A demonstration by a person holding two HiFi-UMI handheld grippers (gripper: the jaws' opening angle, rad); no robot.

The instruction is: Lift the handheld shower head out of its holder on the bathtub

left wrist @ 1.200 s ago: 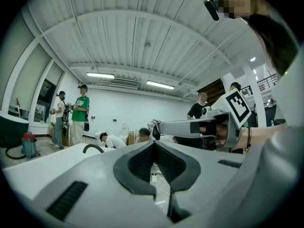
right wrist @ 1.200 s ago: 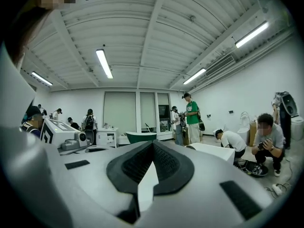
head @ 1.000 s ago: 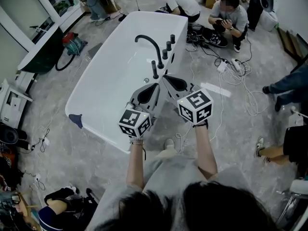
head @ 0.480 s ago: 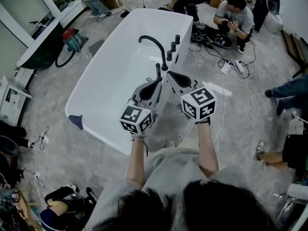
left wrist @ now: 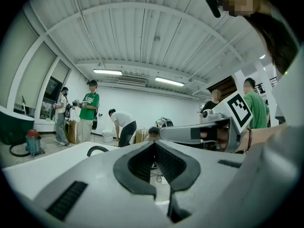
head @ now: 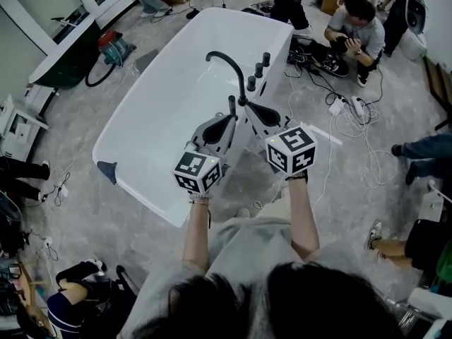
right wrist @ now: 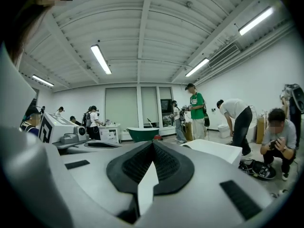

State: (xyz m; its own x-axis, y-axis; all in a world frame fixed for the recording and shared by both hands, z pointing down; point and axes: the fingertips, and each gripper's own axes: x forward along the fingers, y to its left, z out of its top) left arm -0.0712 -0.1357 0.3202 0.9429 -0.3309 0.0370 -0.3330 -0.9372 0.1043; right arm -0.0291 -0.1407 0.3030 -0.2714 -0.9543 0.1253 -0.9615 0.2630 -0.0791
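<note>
The white bathtub (head: pixel 152 119) lies slantwise ahead of me. On its right rim stand a curved black faucet (head: pixel 227 66), three black knobs (head: pixel 258 70) and the black handheld shower head (head: pixel 232 105), upright in its holder. My left gripper (head: pixel 229 121) hangs just short of the shower head with its jaws together and nothing between them. My right gripper (head: pixel 247 109) is beside it on the right, close to the rim, also shut and empty. In the left gripper view the left gripper (left wrist: pixel 153 144) points over the tub, with the faucet (left wrist: pixel 97 149) at the left. The right gripper (right wrist: pixel 152 143) faces across the room.
Cables and power strips (head: pixel 342 104) lie on the floor right of the tub, where a person (head: pixel 357 23) crouches. A dark green tub (head: pixel 62 73) and a red vacuum (head: pixel 113 48) stand at the left. More people stand around the room's edges.
Both grippers have moved forward toward the tub's faucet rim and now sit closer to the shower head. Their jaws have stayed together.
</note>
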